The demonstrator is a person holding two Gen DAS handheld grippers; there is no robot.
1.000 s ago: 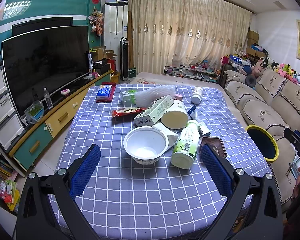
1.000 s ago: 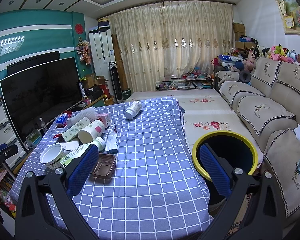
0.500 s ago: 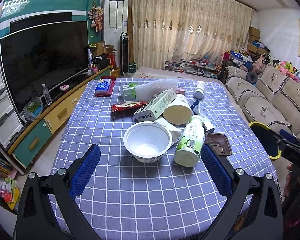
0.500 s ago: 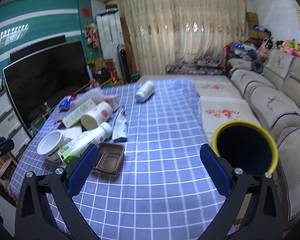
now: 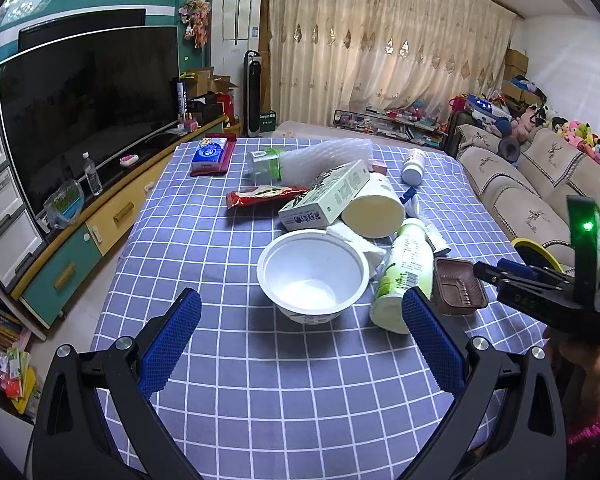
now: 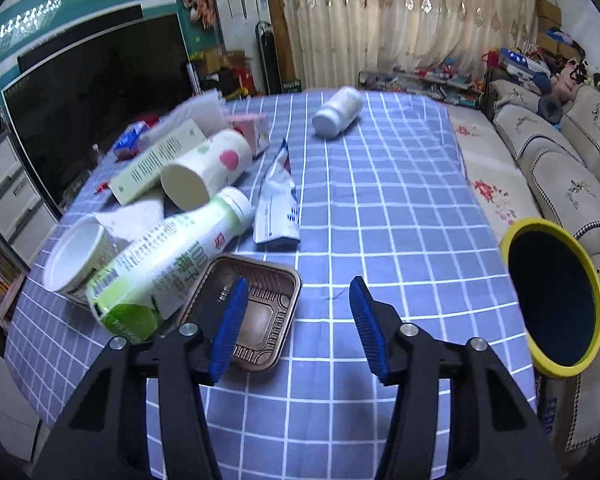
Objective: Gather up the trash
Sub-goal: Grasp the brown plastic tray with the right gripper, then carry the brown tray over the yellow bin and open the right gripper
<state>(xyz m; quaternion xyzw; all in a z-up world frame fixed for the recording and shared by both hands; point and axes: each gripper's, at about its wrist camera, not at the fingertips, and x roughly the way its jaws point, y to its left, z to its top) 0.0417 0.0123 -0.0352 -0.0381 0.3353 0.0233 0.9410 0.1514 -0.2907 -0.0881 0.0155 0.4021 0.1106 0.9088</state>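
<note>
- My right claw point(image 6: 296, 324) sits low over the near edge of the bench point(image 6: 380, 216), its jaws spread wide and holding nothing; the left pad hangs over the brown tray point(image 6: 256, 312), the right pad over bare checked cloth.
- My left claw point(image 5: 300, 344) is also spread wide and empty, above the cloth just short of the white bowl point(image 5: 312, 276).
- Beside the bowl a green-and-white bottle point(image 5: 404, 276) lies on its side, touching the brown tray's left rim.
- Just behind them sit a crumpled tissue point(image 5: 360, 244), a tipped paper cup point(image 5: 374, 208), a long carton point(image 5: 324, 200) and a flattened pouch point(image 6: 278, 208).
- A red wrapper point(image 5: 264, 194) lies further left.
- A small white bottle point(image 6: 338, 116) lies alone near the far edge.
- The yellow-rimmed bin point(image 6: 556, 304) stands off the bench's right side, against the sofa point(image 6: 572, 184).
</note>
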